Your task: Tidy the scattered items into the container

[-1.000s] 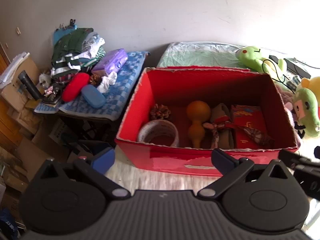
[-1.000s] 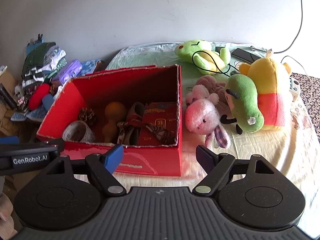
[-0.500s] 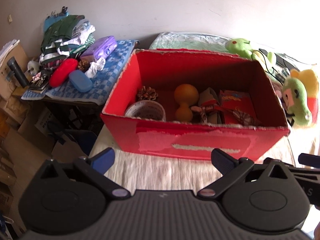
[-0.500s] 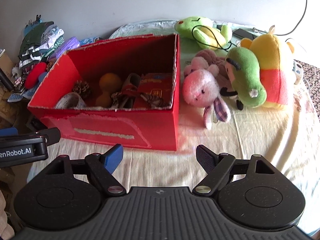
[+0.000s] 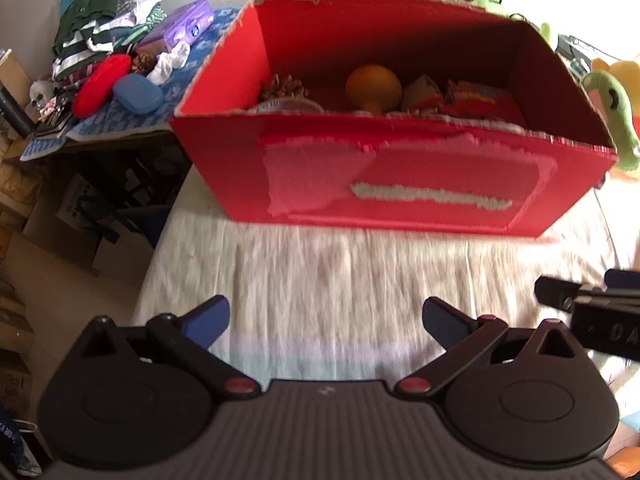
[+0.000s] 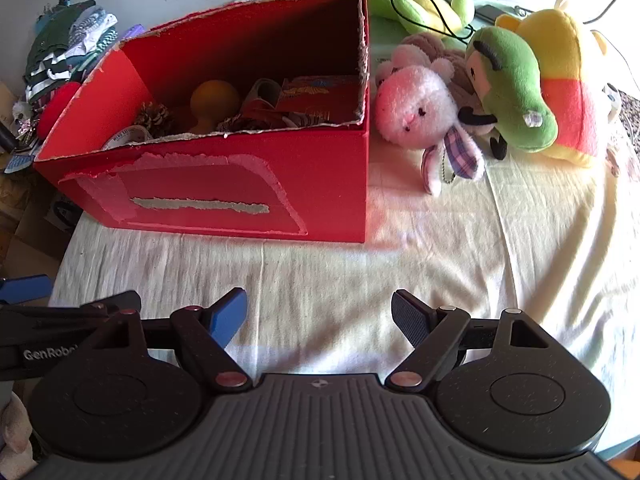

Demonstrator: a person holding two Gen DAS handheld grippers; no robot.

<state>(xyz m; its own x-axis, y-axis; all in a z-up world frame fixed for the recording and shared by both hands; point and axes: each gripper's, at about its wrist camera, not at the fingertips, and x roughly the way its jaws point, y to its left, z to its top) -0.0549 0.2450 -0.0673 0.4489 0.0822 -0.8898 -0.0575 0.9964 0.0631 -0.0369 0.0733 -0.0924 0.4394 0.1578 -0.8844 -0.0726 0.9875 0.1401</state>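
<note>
A red cardboard box (image 5: 400, 184) (image 6: 224, 192) stands on a cream sheet. Inside it lie an orange gourd (image 5: 374, 88) (image 6: 214, 98), a pine cone (image 5: 286, 86) (image 6: 154, 114), a tape roll (image 6: 128, 136), a red packet (image 5: 480, 98) (image 6: 316, 94) and a ribbon-tied item. My left gripper (image 5: 326, 320) is open and empty, low over the sheet in front of the box. My right gripper (image 6: 320, 314) is open and empty, in front of the box's right corner. A pink plush (image 6: 420, 114) and a green-yellow plush (image 6: 532, 88) lie right of the box.
A side table (image 5: 120, 120) left of the box holds folded clothes (image 5: 104, 28), a purple pack (image 5: 184, 24), a red pouch (image 5: 102, 84) and a blue case (image 5: 138, 94). A green frog plush (image 6: 412, 0) and cables lie behind the box. Cardboard boxes are on the floor at left.
Both grippers have pulled back and dropped lower, away from the box, so the box's front wall now fills more of each view. Both stay open and empty.
</note>
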